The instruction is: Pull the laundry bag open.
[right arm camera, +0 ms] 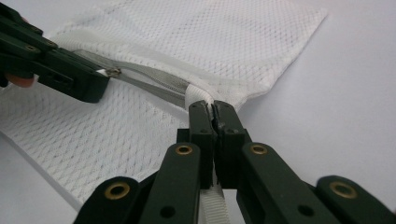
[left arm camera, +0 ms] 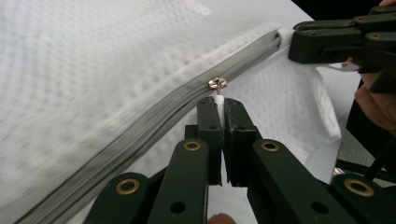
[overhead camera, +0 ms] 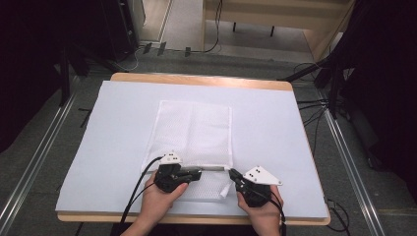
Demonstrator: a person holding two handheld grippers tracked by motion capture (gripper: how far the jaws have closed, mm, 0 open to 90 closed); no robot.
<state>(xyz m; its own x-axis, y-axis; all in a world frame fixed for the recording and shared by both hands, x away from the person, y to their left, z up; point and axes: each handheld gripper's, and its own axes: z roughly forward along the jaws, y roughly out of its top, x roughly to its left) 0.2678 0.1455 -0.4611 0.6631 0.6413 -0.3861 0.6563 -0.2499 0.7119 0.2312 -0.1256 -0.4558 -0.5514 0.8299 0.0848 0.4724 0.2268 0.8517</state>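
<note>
A white mesh bag (overhead camera: 194, 130) lies flat on the white sheet, its grey zipper (overhead camera: 214, 168) running across near its front end. My left gripper (overhead camera: 196, 173) is shut on the white pull tab (left arm camera: 219, 100) of the metal slider (left arm camera: 217, 84), partway along the zipper (left arm camera: 154, 109). My right gripper (overhead camera: 232, 173) is shut on the bag's white fabric edge (right arm camera: 201, 95) at the zipper's right end. In the right gripper view the left gripper (right arm camera: 100, 84) holds the slider (right arm camera: 113, 72) a short way off. In the left gripper view the right gripper (left arm camera: 292, 44) clamps the bag's corner.
A white sheet (overhead camera: 275, 123) covers the wooden table (overhead camera: 196, 78). Bare sheet lies on both sides of the bag. Cables (overhead camera: 314, 105) and dark stands are on the floor around the table. A person's hands (overhead camera: 162, 196) hold both grippers near the front edge.
</note>
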